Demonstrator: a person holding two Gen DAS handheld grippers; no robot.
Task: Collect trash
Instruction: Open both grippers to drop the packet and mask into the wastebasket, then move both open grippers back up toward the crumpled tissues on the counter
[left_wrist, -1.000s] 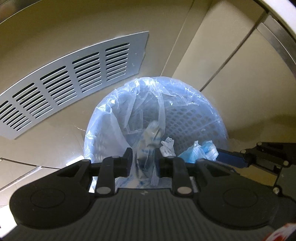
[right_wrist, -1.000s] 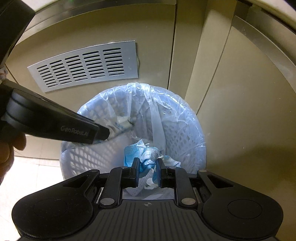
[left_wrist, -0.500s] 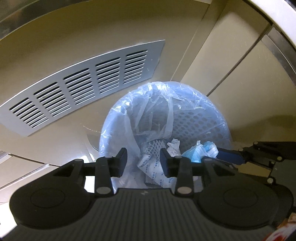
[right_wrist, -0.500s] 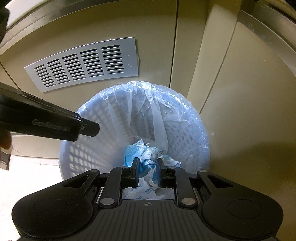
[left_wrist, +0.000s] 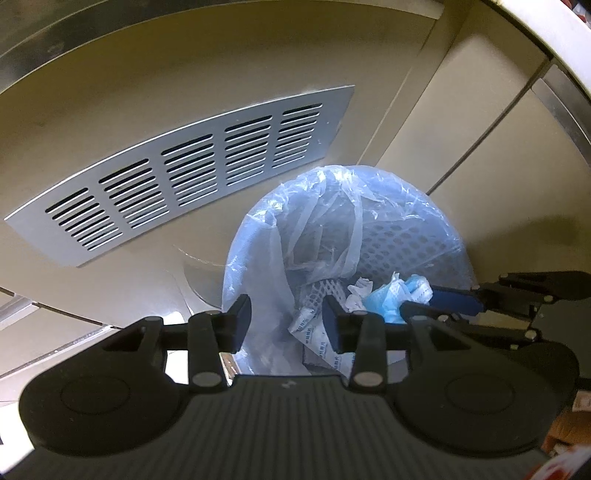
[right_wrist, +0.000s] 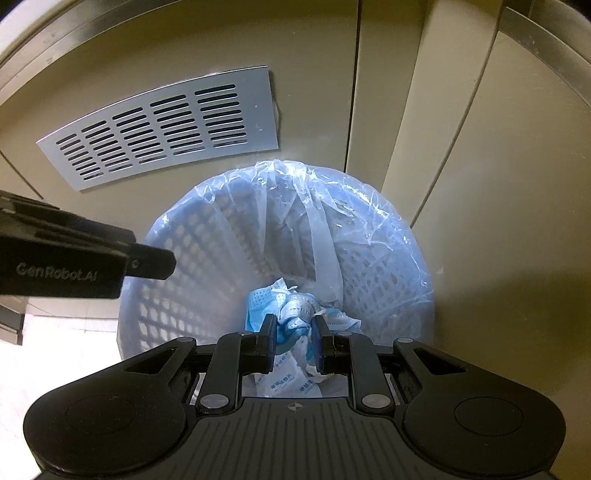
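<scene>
Left wrist view: left gripper hangs over the near rim of a perforated bin lined with a clear plastic bag. Its fingers stand wide apart with nothing between them. Down in the bin, seen through the gap, lie white printed wrappers and a crumpled white scrap. From the right, the right gripper reaches in, its blue-padded fingers closed on a crumpled blue face mask above the bin's opening. A slotted metal vent plate sits on the beige panel behind the bin.

Right wrist view: right gripper pinches the blue face mask between narrowly spaced fingers; the mask bulges out past the tips, inside the mouth of the bin. Printed wrappers lie lower, beneath the fingers. The plastic bag drapes over the far rim. The left gripper enters from the left edge, over the bin's left rim; from here I cannot tell its finger gap. Vent plate on the wall behind.
</scene>
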